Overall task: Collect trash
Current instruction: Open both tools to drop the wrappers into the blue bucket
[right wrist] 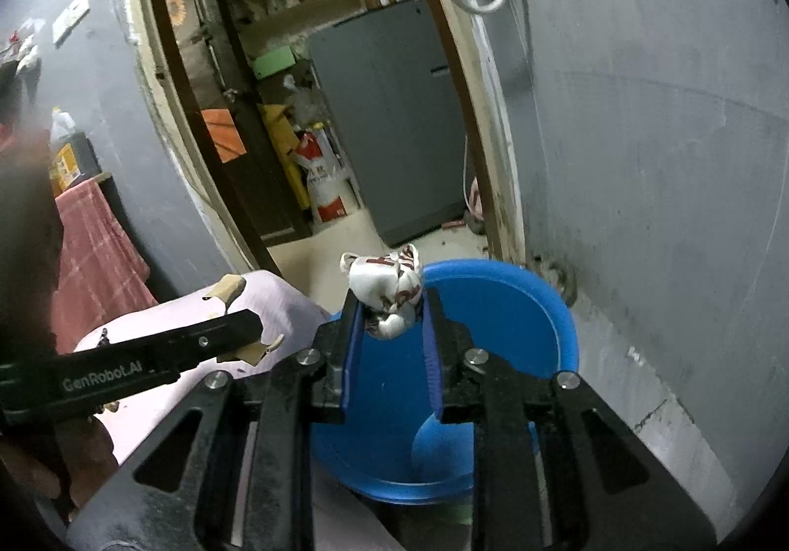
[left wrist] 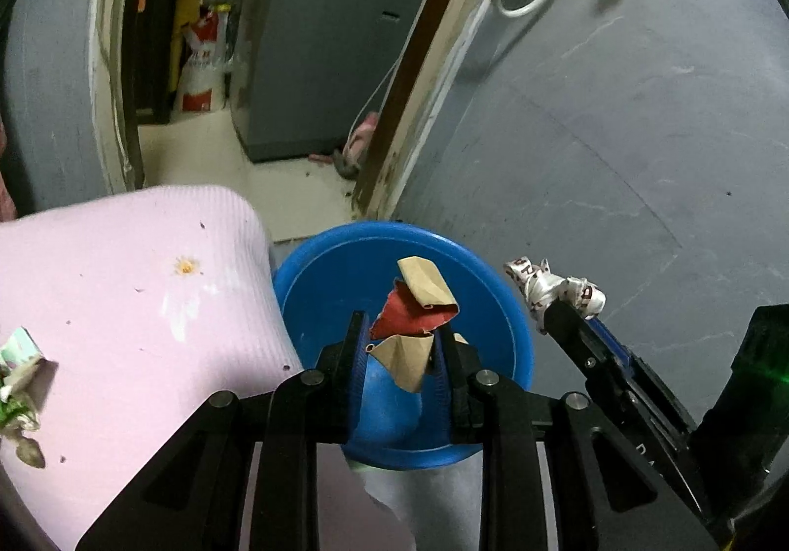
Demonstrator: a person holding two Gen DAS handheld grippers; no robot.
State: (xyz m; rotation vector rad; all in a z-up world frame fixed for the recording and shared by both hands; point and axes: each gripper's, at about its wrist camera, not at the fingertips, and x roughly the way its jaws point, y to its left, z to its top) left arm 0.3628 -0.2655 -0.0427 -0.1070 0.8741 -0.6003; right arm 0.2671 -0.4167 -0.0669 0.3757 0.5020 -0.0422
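Left wrist view: crumpled brown-and-red paper scrap [left wrist: 413, 329] sits clamped in the left gripper [left wrist: 400, 344] over the blue bucket [left wrist: 513, 329]; right gripper [right wrist: 389, 319] pinches a balled white printed wrapper [right wrist: 389, 294] above the same bucket, beside a pink mat [left wrist: 123, 294]

Right tongs [right wrist: 389, 304] gripping crumpled white wrapper [right wrist: 387, 292], above blue bucket [right wrist: 547, 299]
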